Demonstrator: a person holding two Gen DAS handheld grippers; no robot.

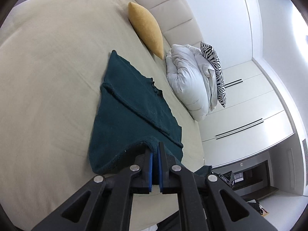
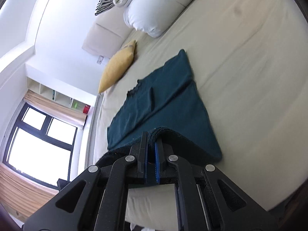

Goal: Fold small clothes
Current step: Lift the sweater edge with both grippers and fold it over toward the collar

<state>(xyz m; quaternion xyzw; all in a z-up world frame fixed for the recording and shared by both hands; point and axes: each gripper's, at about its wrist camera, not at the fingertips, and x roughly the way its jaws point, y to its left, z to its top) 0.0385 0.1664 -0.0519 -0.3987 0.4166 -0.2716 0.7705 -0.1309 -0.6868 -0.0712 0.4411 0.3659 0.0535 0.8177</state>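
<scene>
A dark teal knit garment lies on the beige bed sheet, with one sleeve folded across its body. My left gripper is shut on the garment's near hem edge, which is lifted off the bed. The same garment shows in the right wrist view. My right gripper is shut on the other near hem corner, and the cloth drapes over its fingers. The far end with the neckline rests flat on the sheet.
A yellow cushion and a white pillow with a zebra-print cushion lie against the headboard beyond the garment. White wardrobe doors stand past the bed. A window with curtains is at the side.
</scene>
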